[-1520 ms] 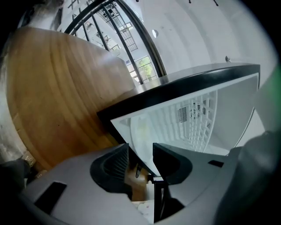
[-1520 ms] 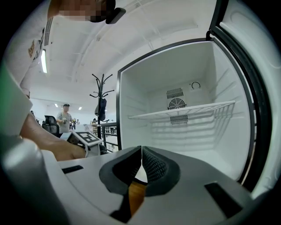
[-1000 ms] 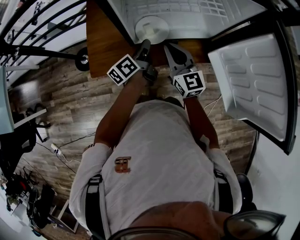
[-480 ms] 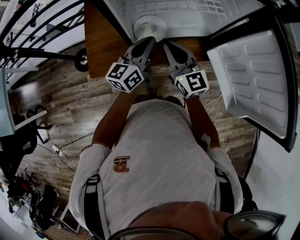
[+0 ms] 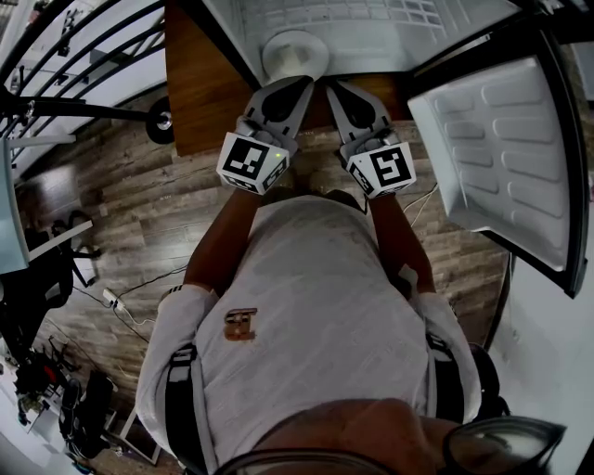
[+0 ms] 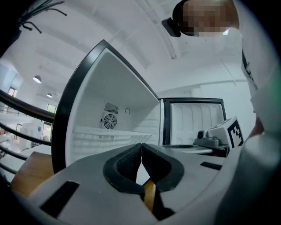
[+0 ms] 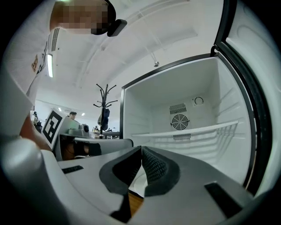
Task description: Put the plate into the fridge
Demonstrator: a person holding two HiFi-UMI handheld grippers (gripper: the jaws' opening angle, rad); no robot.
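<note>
1. The left hand-held gripper [image 6: 141, 146] has its jaws pressed together, with nothing between them.
2. The right hand-held gripper [image 7: 141, 149] is the same, closed and empty, just beside the left.
3. The white plate [image 5: 295, 53] lies flat at the front of the open fridge [image 5: 371, 26], just beyond both tips.
4. The fridge door [image 5: 506, 158] stands wide open on the right, and the fridge stands on a wooden surface [image 5: 200, 93].

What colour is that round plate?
White. The plate shows best in the head view.

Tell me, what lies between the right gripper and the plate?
Only a bare strip of wooden tabletop, nothing else. The right gripper view shows it below the shut right gripper, with the white plate just beyond.
</note>
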